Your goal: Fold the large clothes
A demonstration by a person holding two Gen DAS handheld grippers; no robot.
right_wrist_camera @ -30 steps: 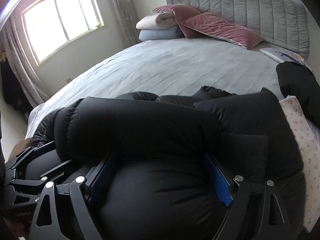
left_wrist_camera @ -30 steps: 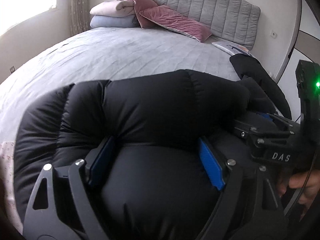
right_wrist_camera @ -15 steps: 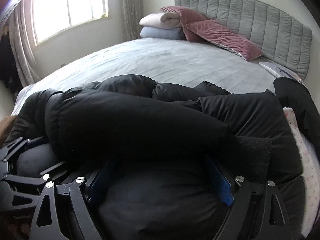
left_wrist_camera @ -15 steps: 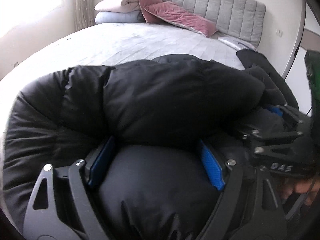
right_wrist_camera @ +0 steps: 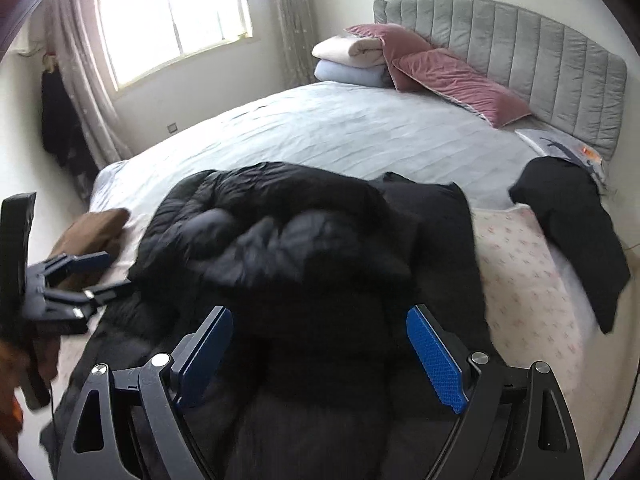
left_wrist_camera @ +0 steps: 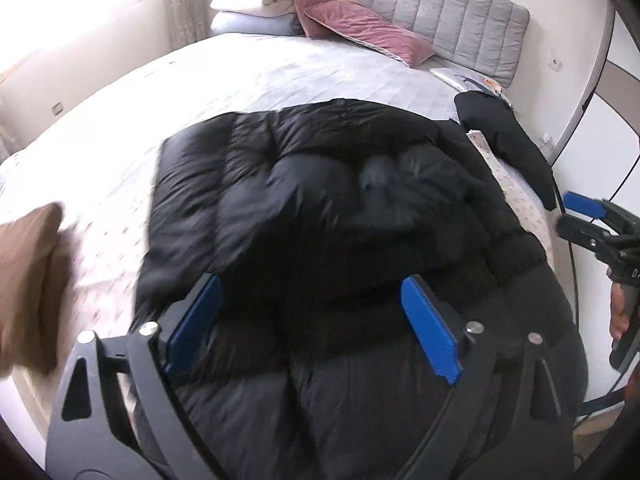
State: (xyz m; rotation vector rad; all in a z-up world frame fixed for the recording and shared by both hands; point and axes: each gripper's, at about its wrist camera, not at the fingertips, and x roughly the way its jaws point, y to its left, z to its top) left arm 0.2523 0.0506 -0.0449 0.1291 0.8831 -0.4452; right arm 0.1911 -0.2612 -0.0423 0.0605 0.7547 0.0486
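Left wrist view, left gripper (left_wrist_camera: pixel 312 320) jaws opening, nothing pinched, right gripper (right_wrist_camera: pixel 320 354) spread wide and empty, black puffer jacket (left_wrist_camera: pixel 320 208) bunched at bed's near edge, bed (left_wrist_camera: pixel 280 76), pink pillows (left_wrist_camera: pixel 360 32) by headboard (left_wrist_camera: pixel 440 12).

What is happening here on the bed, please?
A person is folding a black puffer jacket on the bed with a handheld gripper in each hand. The jacket lies bunched in a thick fold near the bed's edge. The left gripper is opening, and the right gripper is open. Both sit above the jacket, and their fingers do not press on it. Another dark garment lies to the right.
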